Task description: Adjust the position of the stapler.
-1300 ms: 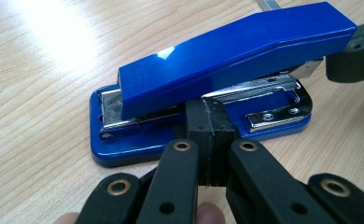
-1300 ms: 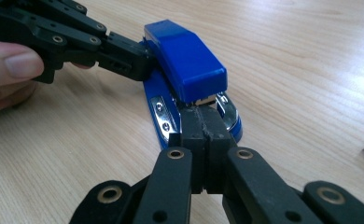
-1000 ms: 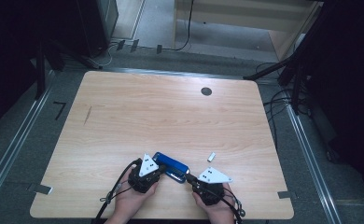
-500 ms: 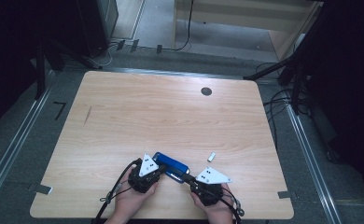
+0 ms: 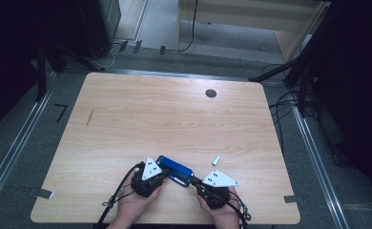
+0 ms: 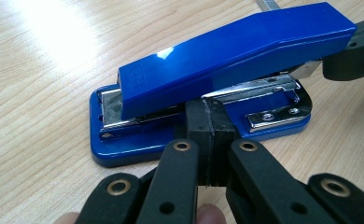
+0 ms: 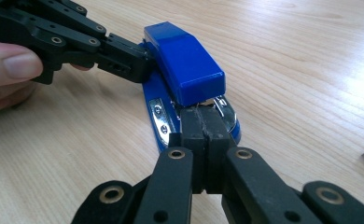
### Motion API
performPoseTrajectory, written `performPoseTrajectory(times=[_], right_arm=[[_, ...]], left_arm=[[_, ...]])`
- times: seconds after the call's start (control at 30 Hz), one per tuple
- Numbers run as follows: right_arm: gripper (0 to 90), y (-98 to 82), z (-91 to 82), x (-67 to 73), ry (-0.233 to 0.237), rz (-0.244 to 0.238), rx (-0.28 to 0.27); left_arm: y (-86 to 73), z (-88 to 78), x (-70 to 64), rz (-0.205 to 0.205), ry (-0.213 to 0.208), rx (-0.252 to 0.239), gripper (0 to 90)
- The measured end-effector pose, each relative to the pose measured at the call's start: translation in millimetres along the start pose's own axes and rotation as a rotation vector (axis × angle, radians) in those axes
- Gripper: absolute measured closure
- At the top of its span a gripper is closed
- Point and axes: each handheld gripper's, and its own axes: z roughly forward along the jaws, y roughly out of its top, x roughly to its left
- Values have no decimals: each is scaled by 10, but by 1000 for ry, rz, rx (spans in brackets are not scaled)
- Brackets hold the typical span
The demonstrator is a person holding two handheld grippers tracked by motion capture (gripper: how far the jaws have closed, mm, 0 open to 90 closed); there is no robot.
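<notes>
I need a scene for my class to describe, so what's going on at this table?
A person works a blue stapler at the near edge of a wooden table with two hand-held grippers. The left gripper, jaws shut, presses against its side; the right gripper, also shut, meets its front end. A small strip of staples lies nearby.

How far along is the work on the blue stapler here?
Done: both tongs are shut, their tips at the blue stapler, left tongs at its side, right tongs at its front end under the top arm. In hand: the stapler sits on the table. Left: the small loose metal piece lies untouched nearby.
</notes>
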Motion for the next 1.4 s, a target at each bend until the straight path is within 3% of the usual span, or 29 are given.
performPoseTrajectory(times=[0.53, 1.4], right_arm=[[900, 55, -31, -12, 10, 11, -40], [900, 412, -62, 59, 18, -49, -131]], left_arm=[[-1, 2, 1, -1, -2, -2, 900], [1, 2, -4, 14, 3, 1, 900]])
